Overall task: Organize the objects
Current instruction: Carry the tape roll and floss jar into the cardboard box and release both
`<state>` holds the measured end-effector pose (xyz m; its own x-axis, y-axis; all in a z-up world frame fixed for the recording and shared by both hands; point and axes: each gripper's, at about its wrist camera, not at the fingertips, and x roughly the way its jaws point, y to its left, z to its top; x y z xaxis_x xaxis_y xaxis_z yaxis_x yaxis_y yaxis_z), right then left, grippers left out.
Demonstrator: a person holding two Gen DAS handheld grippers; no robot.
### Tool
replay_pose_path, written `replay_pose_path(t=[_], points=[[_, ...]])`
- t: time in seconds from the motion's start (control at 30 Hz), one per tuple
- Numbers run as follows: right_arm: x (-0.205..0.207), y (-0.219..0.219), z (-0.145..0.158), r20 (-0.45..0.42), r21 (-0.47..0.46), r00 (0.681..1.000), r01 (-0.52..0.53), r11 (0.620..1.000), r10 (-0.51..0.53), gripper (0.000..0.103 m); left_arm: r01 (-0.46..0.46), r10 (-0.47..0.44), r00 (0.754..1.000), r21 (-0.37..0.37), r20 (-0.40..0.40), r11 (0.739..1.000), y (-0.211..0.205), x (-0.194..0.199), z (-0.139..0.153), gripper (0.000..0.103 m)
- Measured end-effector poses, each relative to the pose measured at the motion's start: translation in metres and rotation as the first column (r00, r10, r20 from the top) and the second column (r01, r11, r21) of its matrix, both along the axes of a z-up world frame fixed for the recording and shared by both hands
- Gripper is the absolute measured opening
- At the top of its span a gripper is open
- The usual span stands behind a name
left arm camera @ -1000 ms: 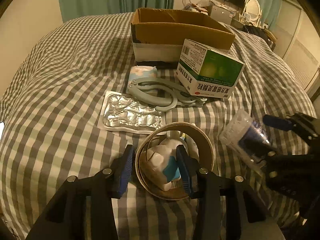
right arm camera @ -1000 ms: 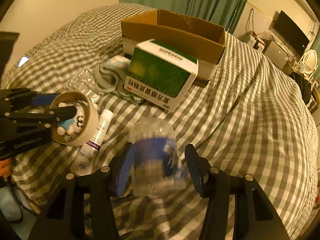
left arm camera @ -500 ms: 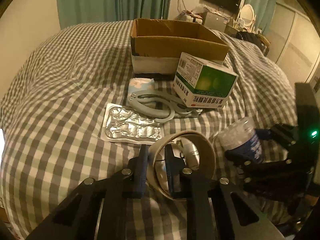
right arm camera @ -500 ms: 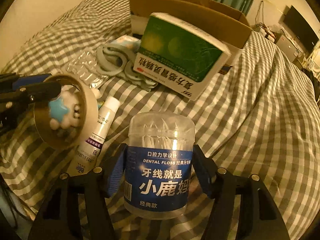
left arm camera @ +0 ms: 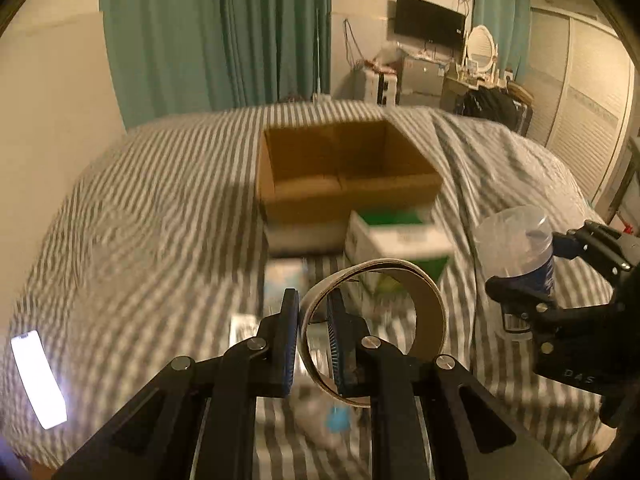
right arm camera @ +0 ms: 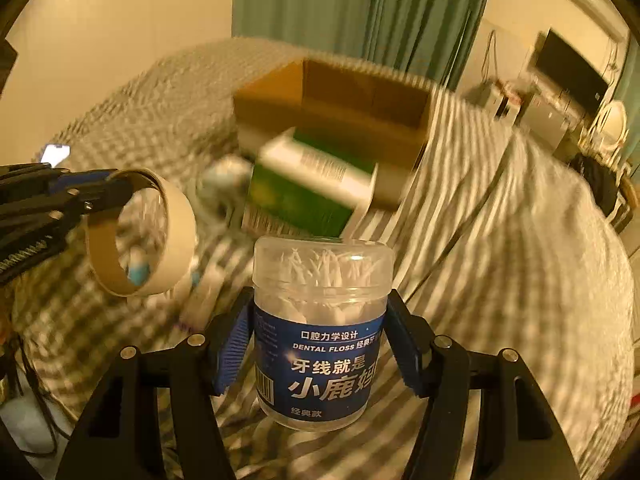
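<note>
My left gripper [left arm camera: 312, 340] is shut on the rim of a tan tape roll [left arm camera: 428, 304] and holds it in the air above the bed. The roll also shows in the right wrist view [right arm camera: 176, 232]. My right gripper [right arm camera: 320, 348] is shut on a clear dental floss jar [right arm camera: 320, 320] with a blue label, held upright above the bed; the jar also shows in the left wrist view [left arm camera: 516, 240]. An open cardboard box [left arm camera: 344, 168] stands further back on the checked bed, empty as far as I can see.
A green and white medicine box [left arm camera: 396, 236] lies in front of the cardboard box. Small items lie blurred on the bedcover below the roll. A lit phone [left arm camera: 38, 378] lies at the bed's left edge. Curtains, a TV and furniture stand behind the bed.
My left gripper closed on the tape roll's rim and lifted it off the small toy and the bed. My right gripper raised the floss jar. Both views now look further forward towards the box.
</note>
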<state>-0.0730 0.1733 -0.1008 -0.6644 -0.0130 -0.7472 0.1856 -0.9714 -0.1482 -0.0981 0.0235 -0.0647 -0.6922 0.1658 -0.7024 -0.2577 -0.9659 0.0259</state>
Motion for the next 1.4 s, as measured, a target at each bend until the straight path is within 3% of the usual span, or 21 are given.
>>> replay_pose_path(t=[0.13,0.4,0.63,0.87,0.97,1.0,1.1,1.13,1.27,1.4], points=[[-0.026,0.001,0.041,-0.104,0.032,0.995,-0.008,0.999,0.012,0.063,-0.010,0.008,0.996,-0.026,-0.090,1.000,0.012,-0.036,0.033,0.014],[-0.104,0.014,0.089,-0.205,0.002,0.979,-0.003,1.000,0.003,0.063,-0.037,0.035,0.992,-0.018,-0.123,0.999,0.026,-0.124,0.052,0.014],[-0.177,0.033,0.083,-0.190,-0.085,0.981,0.023,0.996,-0.039,0.063,-0.042,0.040,0.998,-0.034,-0.058,0.999,0.035,-0.188,0.017,0.014],[-0.225,0.047,0.045,-0.118,-0.137,0.992,0.037,0.990,-0.054,0.063,-0.013,0.013,1.000,-0.029,0.012,0.999,0.046,-0.218,-0.018,0.016],[-0.228,0.052,0.035,-0.099,-0.152,0.993,0.052,0.987,-0.068,0.064,-0.004,0.005,1.000,-0.018,0.029,1.000,0.046,-0.219,-0.023,0.025],[-0.227,0.051,0.034,-0.096,-0.156,0.993,0.053,0.986,-0.069,0.066,0.001,0.000,0.999,-0.011,0.038,1.000,0.046,-0.217,-0.024,0.033],[-0.220,0.054,0.039,-0.139,-0.163,0.986,0.069,0.984,-0.092,0.080,-0.008,0.009,0.999,-0.010,0.035,1.000,0.043,-0.205,-0.017,0.074],[-0.216,0.054,0.042,-0.152,-0.167,0.984,0.072,0.983,-0.098,0.083,-0.009,0.009,1.000,-0.012,0.019,1.000,0.043,-0.198,-0.013,0.080],[-0.197,0.058,0.064,-0.200,-0.177,0.971,0.095,0.980,-0.130,0.092,-0.010,0.010,1.000,-0.025,-0.019,1.000,0.039,-0.175,0.008,0.083],[-0.170,0.061,0.088,-0.246,-0.183,0.957,0.109,0.977,-0.153,0.094,-0.033,0.032,0.995,-0.010,-0.091,0.999,0.029,-0.138,0.041,0.095]])
